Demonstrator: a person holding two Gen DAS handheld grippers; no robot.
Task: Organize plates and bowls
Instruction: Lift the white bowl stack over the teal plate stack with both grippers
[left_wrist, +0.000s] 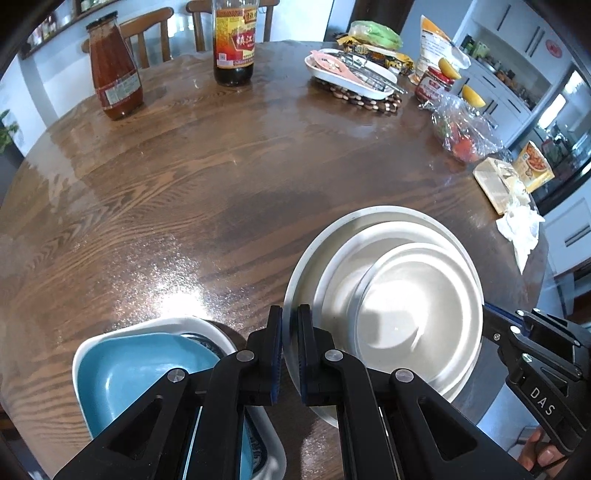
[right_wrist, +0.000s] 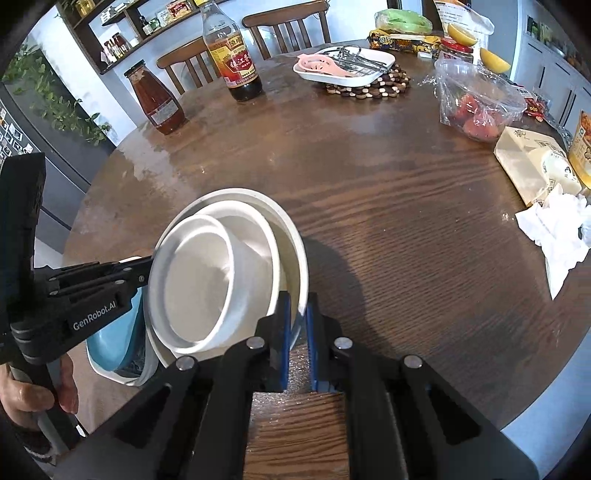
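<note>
Left gripper (left_wrist: 290, 354) hides blue dish's (left_wrist: 140, 373) near side.

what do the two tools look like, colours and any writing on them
Both tools, left and right, are matte black linkage frames with silver round pivot pins and blue ribbed pads inside the fingers. The left body reads "GenRobot.AI" in white; the right one reads "DAS". No cables are visible. Bare hands hold the handles.

On your wooden counter (left_wrist: 221, 177) you have a red sauce jar (left_wrist: 114, 70) near a dark vinegar bottle (left_wrist: 234, 44), a white tray of utensils (left_wrist: 351, 72) on a beaded trivet (left_wrist: 365, 101), bagged strawberries (right_wrist: 476, 110), and crumpled tissue (right_wrist: 557, 229) at the edge.
</note>
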